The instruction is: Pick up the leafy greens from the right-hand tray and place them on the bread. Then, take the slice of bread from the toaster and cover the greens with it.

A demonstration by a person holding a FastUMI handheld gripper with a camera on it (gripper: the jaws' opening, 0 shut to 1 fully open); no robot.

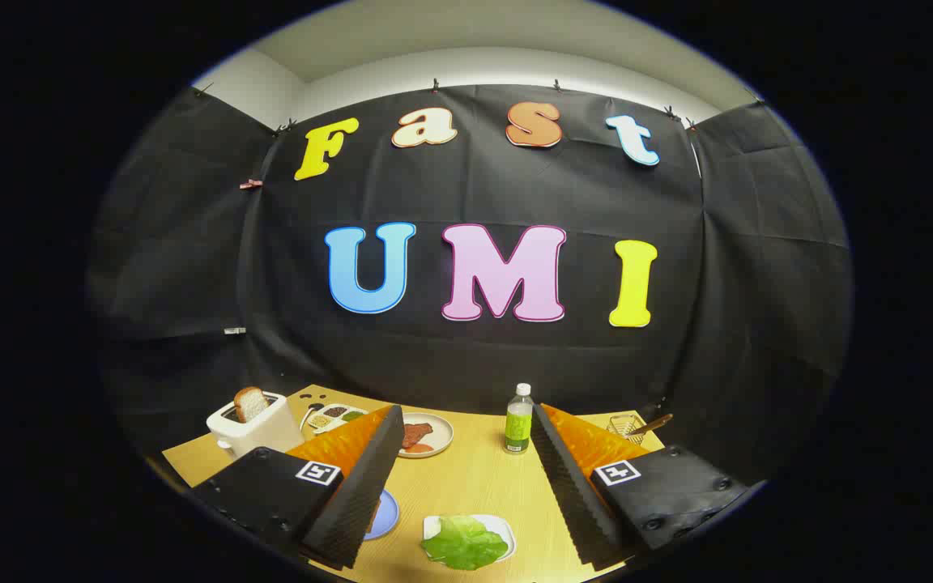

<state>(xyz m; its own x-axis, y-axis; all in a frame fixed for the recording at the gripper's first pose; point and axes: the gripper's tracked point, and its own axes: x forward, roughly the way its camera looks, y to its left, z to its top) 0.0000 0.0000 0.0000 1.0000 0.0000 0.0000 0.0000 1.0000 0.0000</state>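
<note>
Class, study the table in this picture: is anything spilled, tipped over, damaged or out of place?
Nothing stands out. The bottle stands upright, a bread slice sits in the toaster, and the leafy greens lie on their white tray between the open fingers of the gripper. No spills show on the table.

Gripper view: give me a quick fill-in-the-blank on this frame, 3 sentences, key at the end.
1. A slice of bread stands in the slot of the white ____.
2. The leafy greens lie on a small white tray between the fingers of the gripper, whose jaws stand ____.
3. The bottle with the green label stands ____ on the wooden table.

Missing words: toaster; open; upright
</note>
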